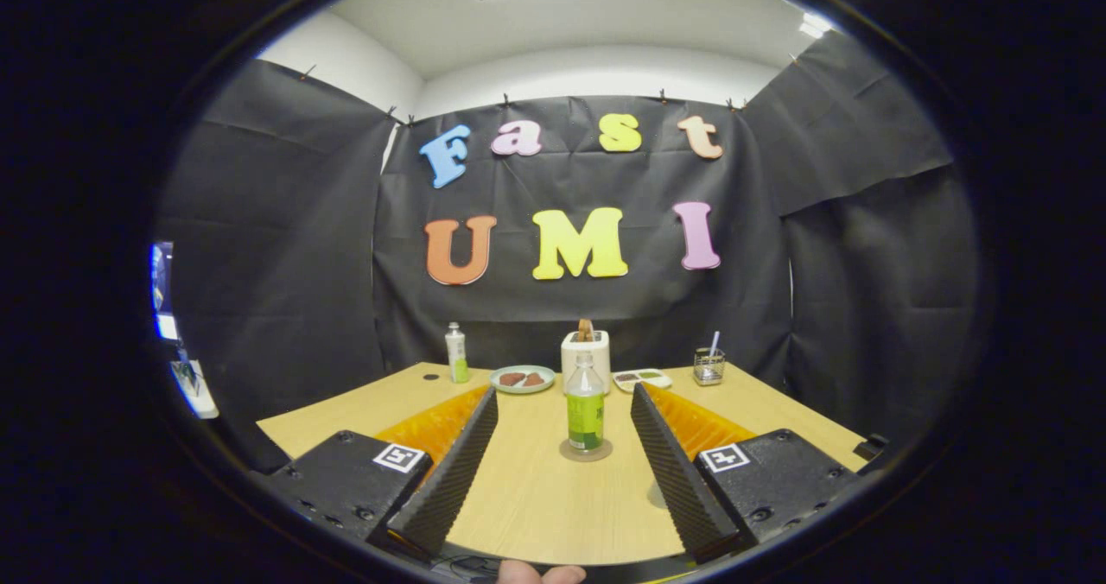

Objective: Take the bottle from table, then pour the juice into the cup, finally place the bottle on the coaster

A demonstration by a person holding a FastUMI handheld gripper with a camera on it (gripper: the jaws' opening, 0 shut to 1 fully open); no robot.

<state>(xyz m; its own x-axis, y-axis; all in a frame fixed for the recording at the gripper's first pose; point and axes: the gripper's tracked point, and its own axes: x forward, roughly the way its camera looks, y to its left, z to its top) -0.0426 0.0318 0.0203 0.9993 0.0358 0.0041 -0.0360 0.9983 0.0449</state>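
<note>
The bottle [585, 409] is seen standing upright on a round coaster [585, 452], on the wooden table [536, 489]. It has a white cap, a clear upper part and a green label around its lower part. It is placed ahead of the gripper [563, 398], in the gap between the two fingers but not touched by either of them. The jaws are spread wide apart and nothing is held between them.

Beyond the bottle, near the far edge of the table, a white toaster [585, 349] with a brown slice in its slot is seen. To the left of the toaster a plate [522, 380] with brown pieces is placed, and further left a second small bottle [455, 353] stands upright. To the right of the toaster a flat white tray [642, 379] is found, and beside it a small wire holder [708, 365] with a stick inside. A fingertip [540, 574] of the person is visible under the gripper.
</note>
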